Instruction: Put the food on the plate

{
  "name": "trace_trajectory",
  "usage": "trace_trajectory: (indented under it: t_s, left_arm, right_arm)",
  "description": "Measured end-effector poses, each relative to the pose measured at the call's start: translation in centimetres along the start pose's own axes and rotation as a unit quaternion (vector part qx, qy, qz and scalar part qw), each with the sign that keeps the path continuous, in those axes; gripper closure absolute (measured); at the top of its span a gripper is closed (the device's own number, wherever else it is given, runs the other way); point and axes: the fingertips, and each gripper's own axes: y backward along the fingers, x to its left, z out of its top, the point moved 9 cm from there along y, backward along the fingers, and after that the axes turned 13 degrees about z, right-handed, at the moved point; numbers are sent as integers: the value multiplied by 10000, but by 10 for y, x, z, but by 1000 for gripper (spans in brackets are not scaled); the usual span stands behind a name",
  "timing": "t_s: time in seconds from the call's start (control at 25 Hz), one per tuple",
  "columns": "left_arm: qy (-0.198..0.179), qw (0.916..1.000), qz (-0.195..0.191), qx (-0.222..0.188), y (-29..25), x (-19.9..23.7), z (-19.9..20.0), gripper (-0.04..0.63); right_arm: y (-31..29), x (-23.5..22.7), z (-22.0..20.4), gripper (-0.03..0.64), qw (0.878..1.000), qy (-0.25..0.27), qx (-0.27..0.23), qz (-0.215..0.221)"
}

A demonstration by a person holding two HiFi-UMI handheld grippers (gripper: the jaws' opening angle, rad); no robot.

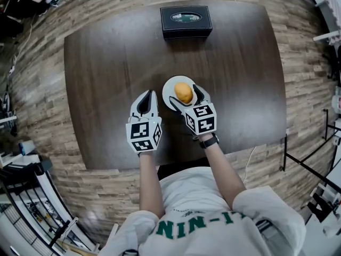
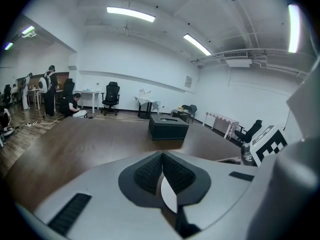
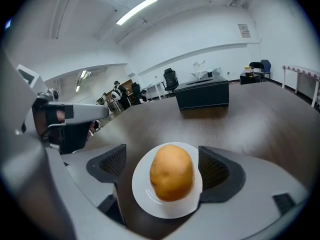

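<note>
Checking the right gripper view first: the potato (image 3: 171, 173) lies on the small white plate (image 3: 142, 199), resting on its own weight near the middle of the dish. The right tongs (image 3: 162, 165) stand wide, one pad on each side of the potato with a visible gap at both sides, so nothing is gripped. The head view confirms it: plate and potato sit on the dark worktop (image 1: 106, 79) just ahead of the operator, with the right tongs straddling them.

The left tongs (image 2: 162, 156) are closed pad to pad and hold nothing. They hover over the worktop beside the plate, to its left, and take no part here.

A black box (image 1: 186, 21) stands at the far edge of the worktop, well apart from the plate. I see no other food anywhere on the surface.

My finding: the placement itself looks done, since the only food in sight is on the plate and free of the pads. What remains, as I judge it, is drawing the right tongs back clear without knocking the potato or shifting the dish.
</note>
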Motion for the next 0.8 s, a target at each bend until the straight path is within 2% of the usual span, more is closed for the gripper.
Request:
trace_trajectory:
  t_s: [0.12,0.36,0.6,0.8]
  left_arm:
    - [-37,9999,30,-90,14,2,5,581]
    - [-97,9992,4,-375,48,-1,21,581]
    - [-60,9971,-66,-749,86,-5,42,581]
    - [-41,9938,-109,-1108,113,-10,63,581]
  right_arm:
    - [16,6,5,169,9999,79,-104,-110]
    - [60,20,25,236,9977,356,-468,-341]
    - [115,40,47,341,9927,462,-978,-532]
    - [157,63,78,438,9828,857,-1463,-732]
